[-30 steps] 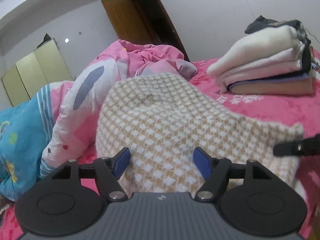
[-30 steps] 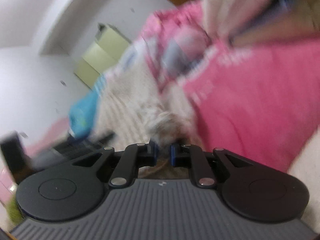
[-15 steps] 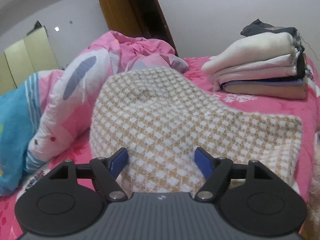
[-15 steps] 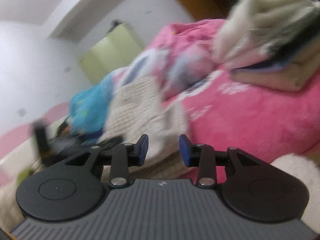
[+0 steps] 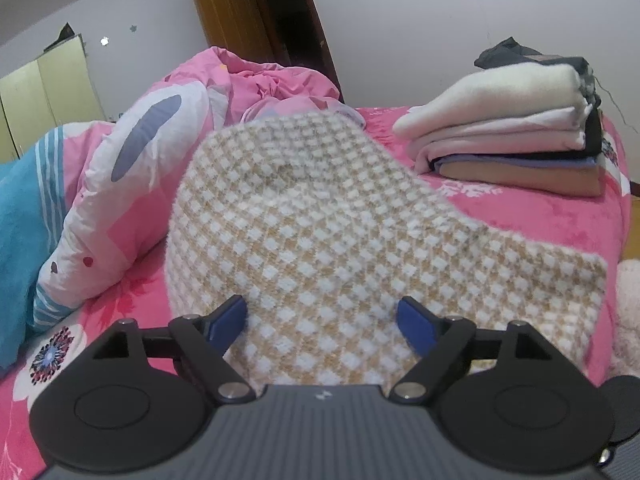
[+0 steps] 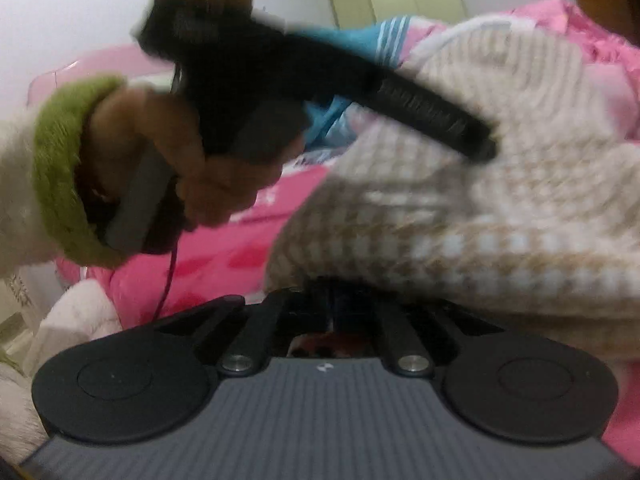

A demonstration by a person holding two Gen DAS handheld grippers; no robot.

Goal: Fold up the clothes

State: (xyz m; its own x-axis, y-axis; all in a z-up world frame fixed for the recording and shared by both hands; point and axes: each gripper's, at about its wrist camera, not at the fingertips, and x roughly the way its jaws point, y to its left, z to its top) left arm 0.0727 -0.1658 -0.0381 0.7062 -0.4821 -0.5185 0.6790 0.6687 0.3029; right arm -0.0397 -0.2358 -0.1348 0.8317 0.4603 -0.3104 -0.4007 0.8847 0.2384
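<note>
The sweater (image 5: 332,240), a tan-and-white check knit, lies spread on the pink bed (image 5: 540,216), its near part toward the bed's near edge and its far part rising over the rumpled quilt (image 5: 132,184) on the left.

Left gripper (image 5: 322,316): the jaws are opening and stand wide apart. The sweater lies between and under the blue pads (image 5: 228,316); the pads do not press on it.

Right gripper (image 6: 334,300): fingers together. In the right wrist view, which is blurred, they sit at the sweater's near edge, which drapes over the tips. Whether any cloth is caught between them cannot be told.

The same view shows a hand (image 6: 192,160) with a green cuff (image 6: 60,168) holding the left gripper's handle above the sweater.

A stack (image 5: 512,128) of folded clothes sits near the bed's far right corner, well apart from the sweater.
</note>
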